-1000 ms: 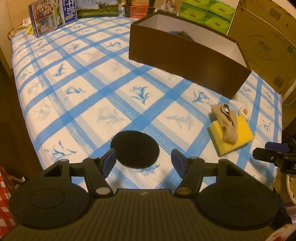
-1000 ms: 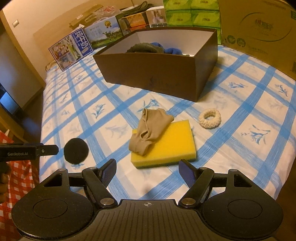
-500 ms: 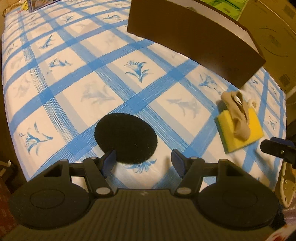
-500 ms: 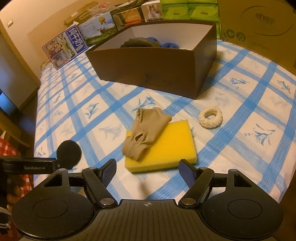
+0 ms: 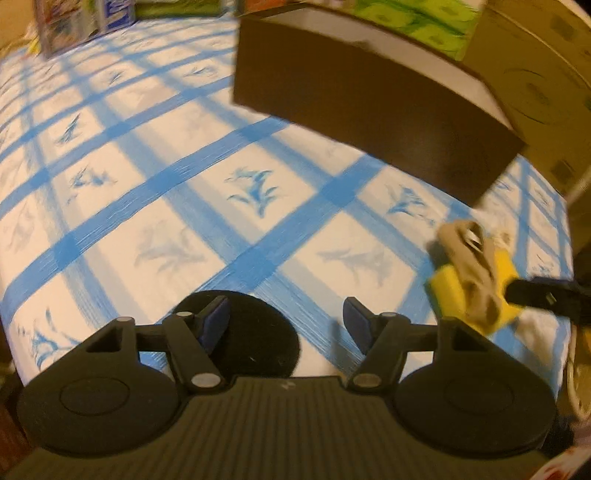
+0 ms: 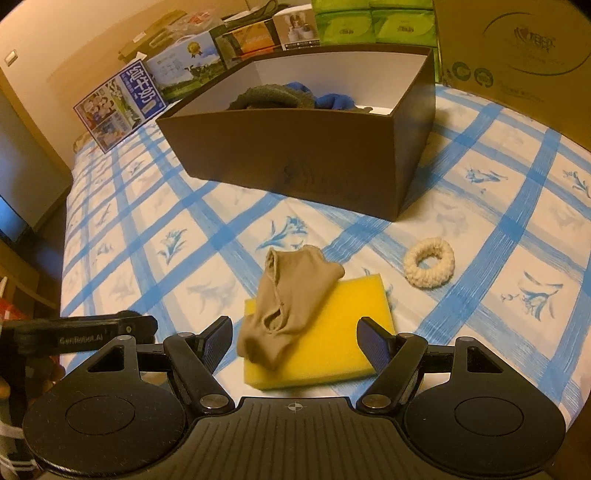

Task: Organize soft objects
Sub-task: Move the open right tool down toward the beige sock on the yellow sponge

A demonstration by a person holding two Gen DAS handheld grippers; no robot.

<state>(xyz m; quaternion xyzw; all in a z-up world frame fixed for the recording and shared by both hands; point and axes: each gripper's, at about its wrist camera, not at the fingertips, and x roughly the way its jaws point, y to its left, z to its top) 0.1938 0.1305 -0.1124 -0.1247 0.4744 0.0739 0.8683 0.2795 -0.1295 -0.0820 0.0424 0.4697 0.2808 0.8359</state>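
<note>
A black round pad (image 5: 258,336) lies flat on the blue-checked bedsheet (image 5: 184,206). My left gripper (image 5: 286,317) hangs open low over it, its left fingertip above the pad's left part. A beige sock (image 6: 291,295) is draped over a yellow sponge (image 6: 343,332). My right gripper (image 6: 297,332) stands open just above them, one finger on either side and not touching. A cream scrunchie (image 6: 428,267) lies to the sponge's right. The brown box (image 6: 295,155) behind holds dark and blue soft items (image 6: 273,96).
Printed cartons (image 6: 122,103), green tissue packs (image 6: 369,22) and a big cardboard box (image 6: 517,48) line the far side of the bed. The bed's near edge drops off just below both grippers. A finger of my left gripper (image 6: 136,326) shows at the left of the right wrist view.
My left gripper has come down and forward, so the black pad now sits under its fingers. My right gripper has closed in on the sock and sponge.
</note>
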